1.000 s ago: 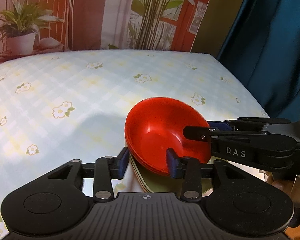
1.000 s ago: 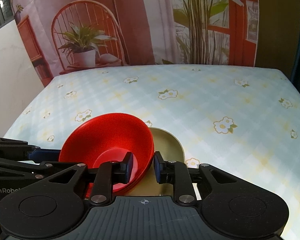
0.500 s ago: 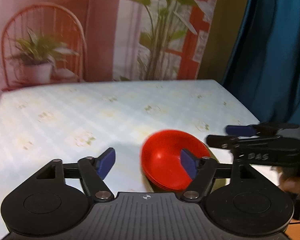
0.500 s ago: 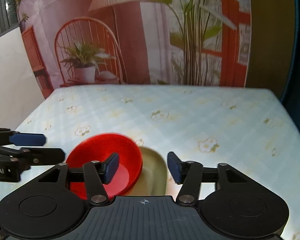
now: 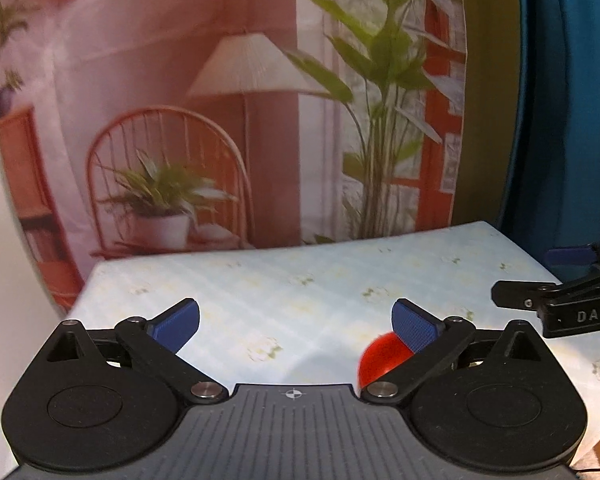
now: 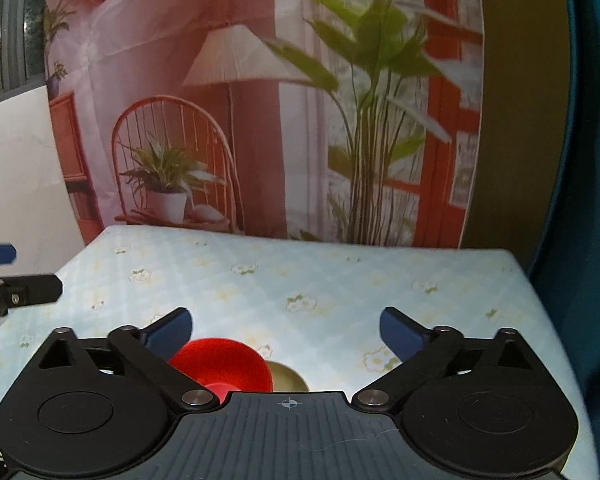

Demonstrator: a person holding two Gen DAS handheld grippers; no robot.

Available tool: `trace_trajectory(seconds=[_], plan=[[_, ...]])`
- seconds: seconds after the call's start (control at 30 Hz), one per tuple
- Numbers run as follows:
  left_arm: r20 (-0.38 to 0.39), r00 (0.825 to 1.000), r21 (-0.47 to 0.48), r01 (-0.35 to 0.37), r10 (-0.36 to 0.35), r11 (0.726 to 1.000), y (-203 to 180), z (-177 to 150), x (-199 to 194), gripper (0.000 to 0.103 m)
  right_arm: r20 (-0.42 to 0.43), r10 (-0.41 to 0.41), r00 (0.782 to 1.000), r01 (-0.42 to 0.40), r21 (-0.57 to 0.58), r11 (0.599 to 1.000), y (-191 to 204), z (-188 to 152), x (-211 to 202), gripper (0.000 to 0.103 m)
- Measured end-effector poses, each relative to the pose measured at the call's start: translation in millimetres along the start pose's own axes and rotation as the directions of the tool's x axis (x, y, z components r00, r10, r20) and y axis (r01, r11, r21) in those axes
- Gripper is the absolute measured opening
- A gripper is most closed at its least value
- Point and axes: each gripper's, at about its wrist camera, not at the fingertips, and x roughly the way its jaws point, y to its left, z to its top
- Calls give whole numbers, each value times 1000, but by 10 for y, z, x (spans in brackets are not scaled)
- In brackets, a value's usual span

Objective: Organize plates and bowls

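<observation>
Left gripper (image 5: 296,322) and right gripper (image 6: 285,330): jaws spread wide, holding nothing (both gripped the rim 1 s ago). Red bowl (image 6: 224,364) sits on the beige plate (image 6: 286,376) on the floral tablecloth (image 6: 300,280); both grippers have since lifted away.

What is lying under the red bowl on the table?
Under the red bowl a beige plate shows at its right side. The right gripper's body covers the near part of the stack, so any further dishes there cannot be seen.
</observation>
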Motion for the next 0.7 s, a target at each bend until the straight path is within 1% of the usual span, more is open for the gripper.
trace_trajectory(seconds=[0.07, 0.13, 0.3, 0.43, 0.53, 0.7], plan=[[19, 999, 10, -32, 32, 999, -5, 28, -88, 103, 17, -4, 1000, 4, -20, 1000, 55, 23, -82, 103], [33, 998, 8, -47, 47, 999, -5, 41, -169, 103, 32, -3, 999, 4, -32, 999, 122, 45, -166, 103], [31, 1000, -50, 2, 0, 999, 114, 50, -304, 103, 71, 8, 997, -6, -27, 1000, 280, 79, -356, 103], [50, 998, -51, -27, 29, 998, 142, 25, -393, 103, 110, 1, 994, 1, -25, 1000, 381, 94, -506, 103], [69, 996, -56, -44, 48, 997, 162, 5, -484, 103, 131, -3, 991, 3, -1, 1000, 415, 100, -616, 103], [74, 996, -78, -51, 56, 996, 192, -38, -587, 103, 138, -10, 990, 7, 20, 1000, 440, 76, -733, 103]])
